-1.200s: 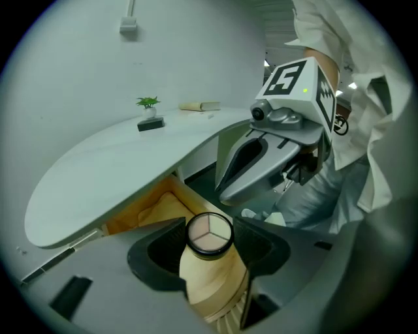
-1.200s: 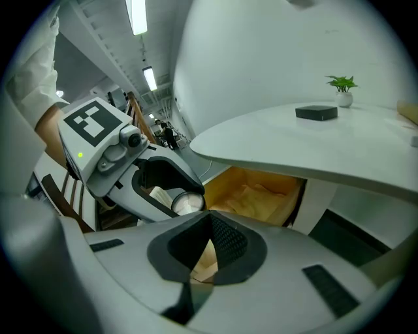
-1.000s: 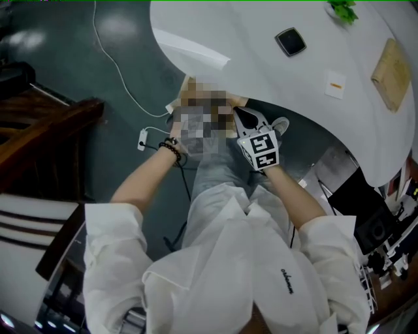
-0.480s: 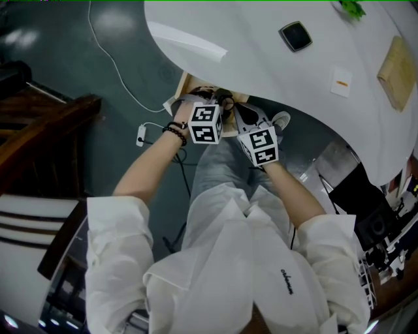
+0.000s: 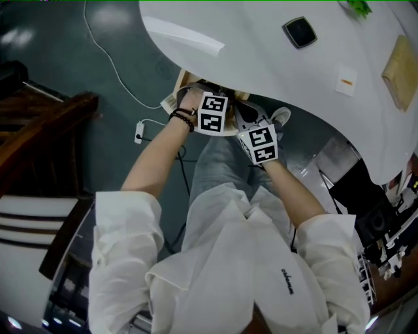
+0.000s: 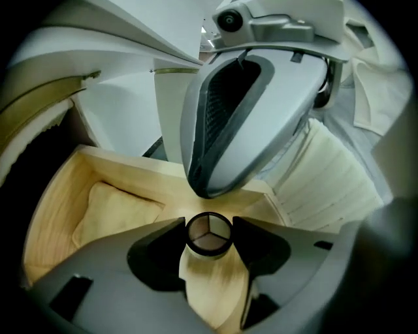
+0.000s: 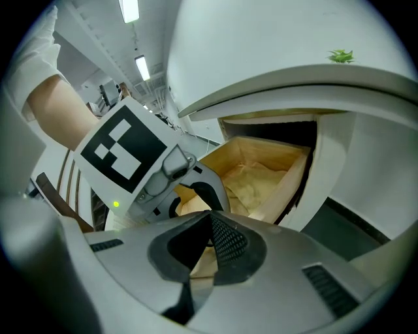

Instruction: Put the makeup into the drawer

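I am pinching a small round makeup pot (image 6: 209,236) in my left tongs (image 6: 209,226), both tips pressing on its dark rim, its open face split into three shades and turned toward the camera. I am holding it low over the pale wooden bottom of the open drawer (image 6: 60,207), toward the drawer's near side. My right tongs (image 7: 210,218) are hanging just beyond the pot, pointing down into the same drawer; their tips are pressed together with nothing between them, and I cannot tell whether they are touching the pot. A soft beige pouch (image 6: 115,212) is lying on the drawer bottom to the far left of the pot, close to the wooden wall. The drawer is sticking out from under the curved edge of the white worktop (image 5: 261,65). On the worktop, well apart from my hands, a dark square device (image 5: 300,32) is lying to the far right, a small white card (image 5: 346,83) with an orange mark is sitting nearer the edge, a tan board (image 5: 400,65) is lying at the right rim, and a green sprig (image 5: 358,6) is showing at the far edge. I am wearing a dark bead bracelet (image 5: 184,116) on my left wrist. A white cable (image 5: 111,62) is trailing over the dark floor (image 5: 124,137) to the left.
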A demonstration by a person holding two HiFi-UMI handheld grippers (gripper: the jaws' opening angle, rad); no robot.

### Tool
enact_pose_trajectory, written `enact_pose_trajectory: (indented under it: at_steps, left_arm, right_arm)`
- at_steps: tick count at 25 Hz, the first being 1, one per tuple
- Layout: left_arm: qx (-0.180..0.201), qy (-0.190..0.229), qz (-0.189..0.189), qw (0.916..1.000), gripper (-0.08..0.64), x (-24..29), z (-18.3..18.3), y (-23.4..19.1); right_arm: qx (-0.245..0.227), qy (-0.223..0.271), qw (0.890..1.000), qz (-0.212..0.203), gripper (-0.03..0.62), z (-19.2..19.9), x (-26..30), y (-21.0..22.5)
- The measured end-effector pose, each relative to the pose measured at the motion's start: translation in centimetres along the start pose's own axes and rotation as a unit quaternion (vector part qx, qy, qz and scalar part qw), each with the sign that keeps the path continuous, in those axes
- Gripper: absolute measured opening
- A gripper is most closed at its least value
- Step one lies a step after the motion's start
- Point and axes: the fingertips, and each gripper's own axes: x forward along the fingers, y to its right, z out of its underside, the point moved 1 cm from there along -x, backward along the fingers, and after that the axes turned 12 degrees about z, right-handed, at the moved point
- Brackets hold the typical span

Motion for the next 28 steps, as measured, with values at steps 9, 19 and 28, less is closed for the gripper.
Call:
enact_pose_trajectory:
  at_steps: [9,19,28]
  left_arm:
    - [-0.007,-0.027,0.014,0.9995,0.239,3.2,1.7,-0.2]
    - [0.015,-0.017,-0.001,0.9997,0.270,2.1,1.3,-0.3]
    - [0.086,0.079,-0.099,0.9883,0.032,-6.7,-5.5,2.4]
  right_arm:
    - [0.008,0.001,1.000,0.005,0.017,0.5,0.6,0.2]
    - [0.017,0.012,1.000,0.007,0.017,-0.1,-0.8,0.6]
    - [0.025,0.056,0.998,0.000,0.017,-3.8,-6.8,1.2]
